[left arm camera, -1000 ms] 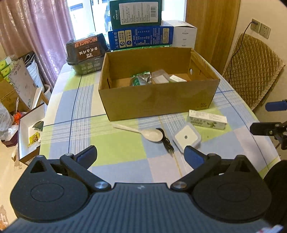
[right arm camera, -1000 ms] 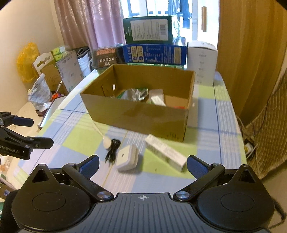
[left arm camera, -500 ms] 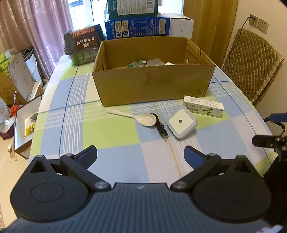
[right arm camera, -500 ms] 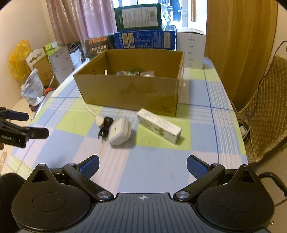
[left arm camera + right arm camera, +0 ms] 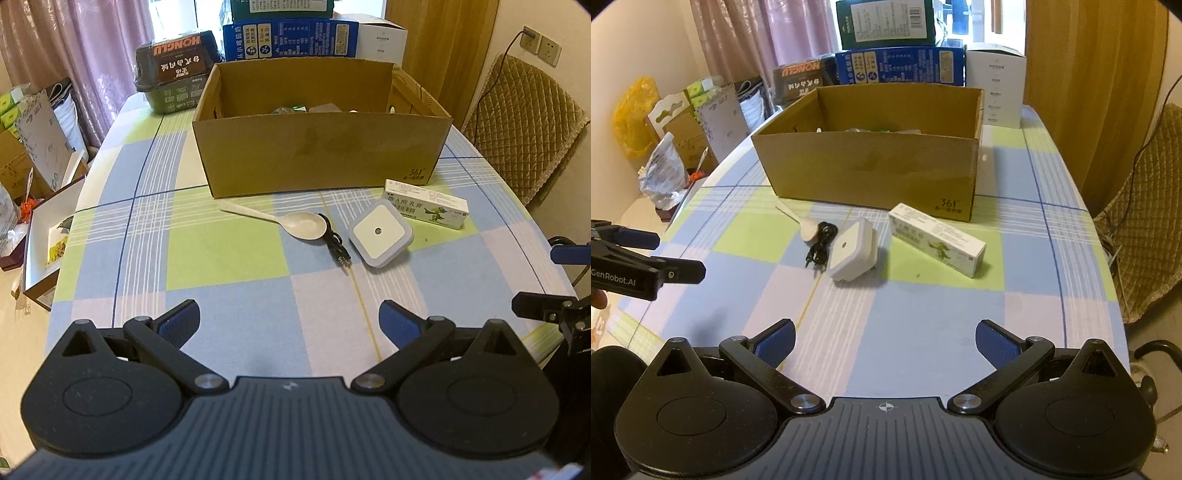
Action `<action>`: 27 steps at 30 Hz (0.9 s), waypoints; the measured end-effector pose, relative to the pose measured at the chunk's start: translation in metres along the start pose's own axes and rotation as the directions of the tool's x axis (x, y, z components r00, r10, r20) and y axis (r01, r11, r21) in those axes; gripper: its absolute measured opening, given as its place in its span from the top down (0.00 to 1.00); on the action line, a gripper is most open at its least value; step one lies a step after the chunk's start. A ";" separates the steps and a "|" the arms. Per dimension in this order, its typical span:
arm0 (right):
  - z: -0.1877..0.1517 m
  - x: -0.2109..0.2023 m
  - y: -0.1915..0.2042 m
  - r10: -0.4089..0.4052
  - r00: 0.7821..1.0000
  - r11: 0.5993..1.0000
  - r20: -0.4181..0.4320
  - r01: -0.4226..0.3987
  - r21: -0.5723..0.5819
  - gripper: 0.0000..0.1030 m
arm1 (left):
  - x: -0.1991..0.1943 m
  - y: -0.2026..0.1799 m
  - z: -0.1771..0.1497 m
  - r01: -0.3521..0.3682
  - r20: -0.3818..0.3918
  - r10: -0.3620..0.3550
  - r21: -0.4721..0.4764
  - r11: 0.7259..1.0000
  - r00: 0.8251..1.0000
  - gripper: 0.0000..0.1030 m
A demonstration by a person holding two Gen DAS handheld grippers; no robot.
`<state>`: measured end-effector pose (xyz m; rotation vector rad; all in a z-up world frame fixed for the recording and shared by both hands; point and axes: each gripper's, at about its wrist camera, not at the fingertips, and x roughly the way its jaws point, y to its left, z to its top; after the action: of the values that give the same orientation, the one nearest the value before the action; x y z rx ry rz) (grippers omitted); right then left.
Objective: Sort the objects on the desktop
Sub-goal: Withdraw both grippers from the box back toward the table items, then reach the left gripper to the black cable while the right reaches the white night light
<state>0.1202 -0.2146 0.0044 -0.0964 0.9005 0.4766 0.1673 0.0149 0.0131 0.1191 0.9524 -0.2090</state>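
On checked table (image 5: 221, 258), both grippers spread, near edge bare

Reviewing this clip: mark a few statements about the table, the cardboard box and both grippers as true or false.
1. The spoon lies inside the cardboard box. False: it lies on the tablecloth in front of the box.
2. The left gripper is open and empty. True.
3. The right gripper is shut on the ointment box. False: it is open, and the box lies on the table.
4. The black cable lies between the spoon and the white night light. True.
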 end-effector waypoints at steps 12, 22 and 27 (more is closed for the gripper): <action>0.000 0.016 0.005 -0.016 1.000 1.000 0.007 0.016 -0.021 0.02 | 0.018 0.006 -0.004 0.013 -0.023 -0.013 -0.014 1.000 1.000 0.02; 0.006 0.052 0.017 -0.040 0.998 0.993 0.055 0.046 -0.108 0.02 | 0.044 0.011 0.003 0.011 -0.033 -0.011 0.023 1.000 0.999 0.03; 0.009 0.076 0.020 -0.035 0.998 0.990 0.048 0.041 -0.131 0.03 | 0.064 0.017 0.008 0.036 -0.043 -0.035 0.023 0.999 0.998 0.09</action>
<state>0.1579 -0.1669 -0.0459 -0.2224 0.8206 0.5013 0.2133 0.0217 -0.0351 0.1288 0.9949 -0.2510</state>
